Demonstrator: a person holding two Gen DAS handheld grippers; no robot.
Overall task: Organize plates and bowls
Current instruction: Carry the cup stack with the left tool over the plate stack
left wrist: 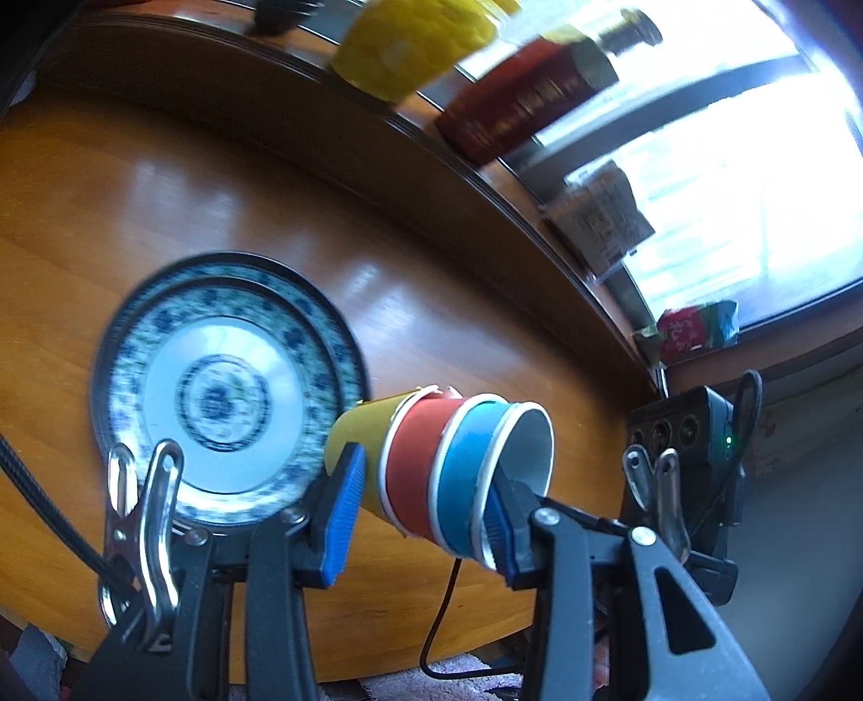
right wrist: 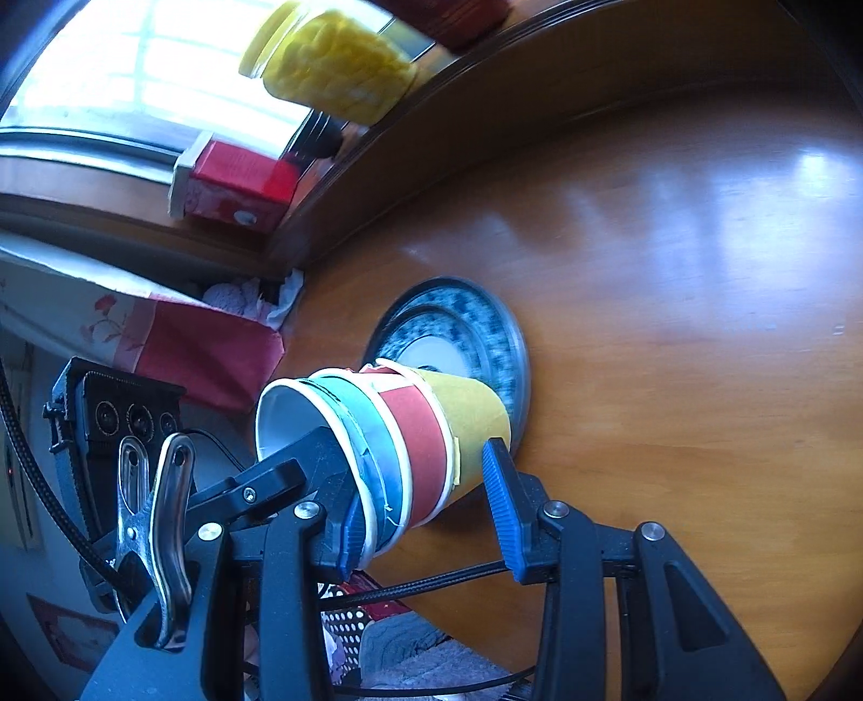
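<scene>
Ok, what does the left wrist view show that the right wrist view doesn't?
Only left wrist: the painted centre of the blue-and-white patterned ceramic plates, in plain sight. Only right wrist: a red floral cloth past the table edge; there the cups hide the plates' centre. Both: the nested yellow, red and blue paper cup stack held sideways, the glossy wooden table, and the yellow jar.

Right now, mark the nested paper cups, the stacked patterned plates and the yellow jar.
Nested yellow, red and blue paper cups (left wrist: 415, 469): left wrist view, on the red band.
Stacked blue-and-white patterned plates (left wrist: 216, 393): left wrist view, centre medallion of the top plate.
Yellow jar (right wrist: 334, 70): right wrist view, mid body.
</scene>
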